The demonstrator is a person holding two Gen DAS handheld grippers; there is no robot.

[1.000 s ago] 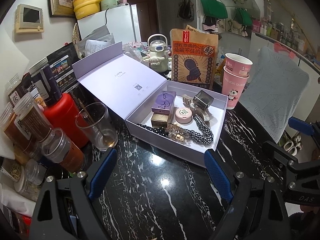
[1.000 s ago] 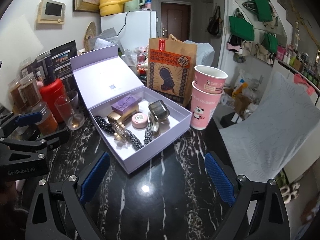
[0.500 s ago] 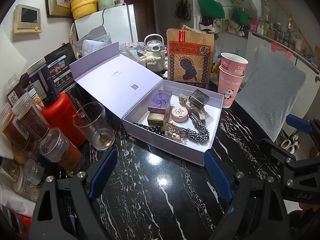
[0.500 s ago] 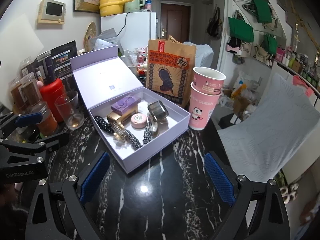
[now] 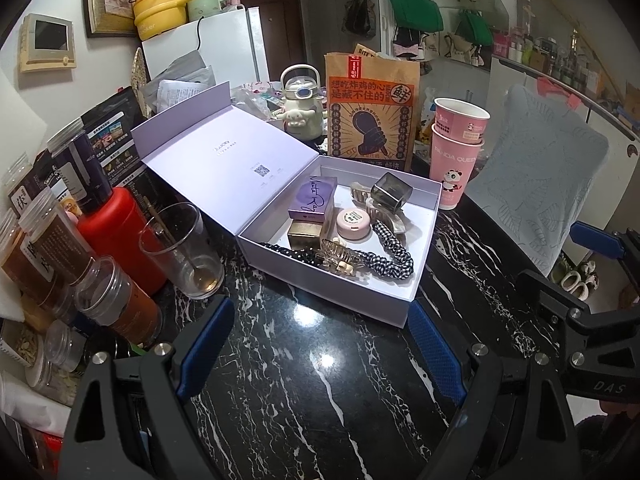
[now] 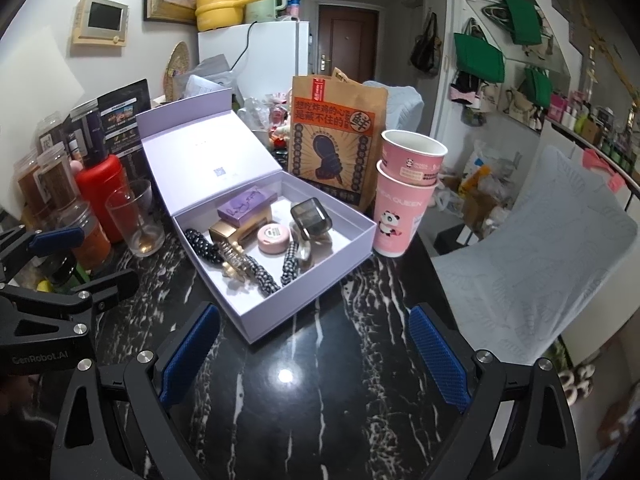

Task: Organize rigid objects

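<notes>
An open lilac box (image 5: 332,288) (image 6: 316,296) sits on the black marble table with its lid leaning back. Inside lie a purple case (image 5: 313,197) (image 6: 246,204), a gold box (image 5: 304,236), a pink round tin (image 5: 353,223) (image 6: 273,238), a smoky square clip (image 5: 391,193) (image 6: 311,219), a beige claw clip (image 5: 338,256) (image 6: 232,260) and checked scrunchies (image 5: 390,254) (image 6: 260,272). My left gripper (image 5: 320,344) is open and empty, in front of the box. My right gripper (image 6: 316,352) is open and empty, just right of it.
A drinking glass (image 5: 182,252), a red bottle (image 5: 116,236) and several spice jars (image 5: 52,248) crowd the left. A paper food bag (image 5: 372,112) and stacked pink cups (image 5: 456,152) stand behind the box. A grey cushion (image 6: 532,256) is at right.
Both grippers have drifted slightly; the box sits a little higher and nearer the middle in the left wrist view. Nothing was taken or let go.
</notes>
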